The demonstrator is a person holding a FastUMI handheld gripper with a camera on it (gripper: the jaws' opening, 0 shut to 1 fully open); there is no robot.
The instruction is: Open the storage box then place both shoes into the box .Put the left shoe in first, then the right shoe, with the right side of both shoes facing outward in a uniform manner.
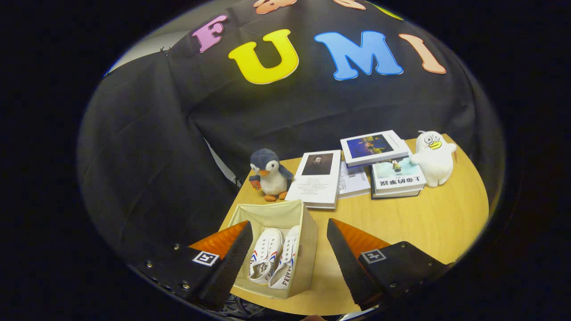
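An open beige fabric storage box sits on the wooden table, below and between my fingers. Two white canvas shoes lie inside it side by side: one toward the left finger, the other beside it, leaning on its side with its printed sole edge up. My gripper is open and held high above the box, nothing between its fingers. The left finger overlaps the box's left wall; the right finger hangs over bare table right of the box.
Beyond the box stand a blue penguin plush, a white book, a stack of books and a white duck plush. The table has a curved right edge. Black cloth wall behind and to the left.
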